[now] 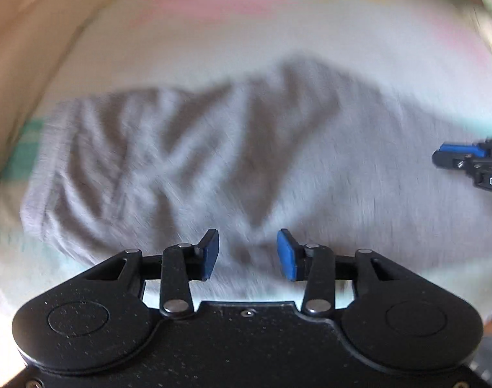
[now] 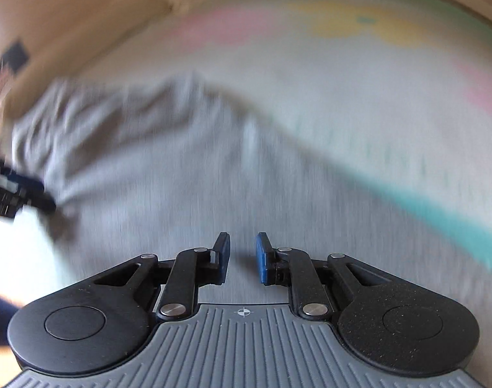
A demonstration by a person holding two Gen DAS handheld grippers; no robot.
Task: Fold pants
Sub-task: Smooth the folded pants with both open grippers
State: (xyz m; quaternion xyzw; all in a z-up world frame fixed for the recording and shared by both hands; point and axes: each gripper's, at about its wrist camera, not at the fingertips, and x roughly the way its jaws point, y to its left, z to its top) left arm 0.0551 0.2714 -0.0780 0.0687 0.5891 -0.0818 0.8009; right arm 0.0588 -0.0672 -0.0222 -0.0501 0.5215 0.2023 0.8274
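1. The grey pants (image 1: pixel 187 161) lie spread on a pale bed sheet (image 1: pixel 213 48) with pink, yellow and green print. Both wrist views are blurred, so fine details of the cloth cannot be read.
2. I take the pants as the landmark. In the left wrist view the wrinkled, bunched part lies ahead of the jaws and to the left, and the smoother part runs to the right. The long axis of the pants goes across the view, not along the fingers.
3. The left gripper (image 1: pixel 247 253) points down over the near edge of the pants. Its jaws are spread, with only cloth seen below the gap; nothing is pinched.
4. The right gripper (image 2: pixel 242 257) points down over the smooth part of the pants. Its jaws stand apart with a narrow gap, and no cloth is between the pads. In the left wrist view it shows at the right edge, above the cloth.
5. The left gripper is nearer to the wrinkled end, the right one to the smooth end beside the green stripe (image 2: pixel 439 216) of the sheet.
6. My judgement: the next fold needs each gripper to take the pants edge on its own side, so that the cloth is folded across its long axis.
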